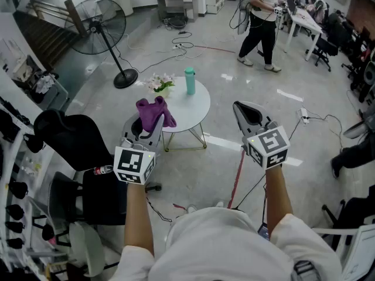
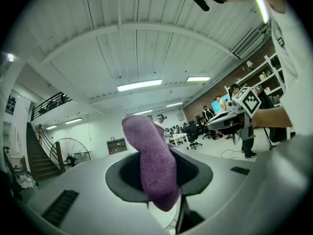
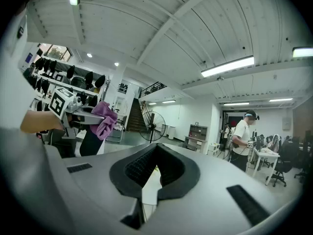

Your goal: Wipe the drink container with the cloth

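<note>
The left gripper is level, with its jaws clamped on the purple cloth, which stands up between them. The right gripper is well apart from it, with its jaws closed together and nothing between them. The teal bottle stands upright on the round white table, near the flowers and ahead of both grippers.

purple cloth, teal drink container, pale round table
</note>
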A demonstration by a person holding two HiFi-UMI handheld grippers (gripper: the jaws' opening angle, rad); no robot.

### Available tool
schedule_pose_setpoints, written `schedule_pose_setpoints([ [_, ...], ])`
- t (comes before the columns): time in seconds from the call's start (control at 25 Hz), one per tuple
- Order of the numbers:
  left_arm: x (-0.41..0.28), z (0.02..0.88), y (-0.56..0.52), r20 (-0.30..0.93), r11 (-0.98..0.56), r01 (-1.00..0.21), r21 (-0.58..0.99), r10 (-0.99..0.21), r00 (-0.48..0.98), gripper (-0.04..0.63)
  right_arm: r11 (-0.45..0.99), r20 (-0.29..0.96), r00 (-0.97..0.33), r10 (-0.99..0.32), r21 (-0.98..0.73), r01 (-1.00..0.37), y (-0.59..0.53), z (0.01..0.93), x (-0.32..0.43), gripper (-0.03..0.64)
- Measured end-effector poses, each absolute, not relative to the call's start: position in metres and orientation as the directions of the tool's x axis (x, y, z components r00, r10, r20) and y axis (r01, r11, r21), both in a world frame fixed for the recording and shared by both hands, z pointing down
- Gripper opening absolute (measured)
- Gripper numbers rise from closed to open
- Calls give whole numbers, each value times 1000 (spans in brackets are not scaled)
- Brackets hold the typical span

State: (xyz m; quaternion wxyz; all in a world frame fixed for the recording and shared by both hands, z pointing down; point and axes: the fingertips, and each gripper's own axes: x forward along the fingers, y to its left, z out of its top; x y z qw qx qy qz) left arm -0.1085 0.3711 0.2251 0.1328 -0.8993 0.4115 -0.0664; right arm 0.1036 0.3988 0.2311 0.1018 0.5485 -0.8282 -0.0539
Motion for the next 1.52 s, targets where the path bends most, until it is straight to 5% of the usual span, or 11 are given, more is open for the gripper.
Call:
schedule_pose_setpoints([
  [1.0, -59, 254, 334, 50, -566, -776, -279, -815, 577, 133, 488, 135, -471, -872, 165, -857, 346, 257, 157, 14],
  [1.52, -68, 272, 193, 49, -598, -753, -275, -791, 610, 133, 449, 140, -431, -892, 148, -881, 217, 273, 146, 14],
])
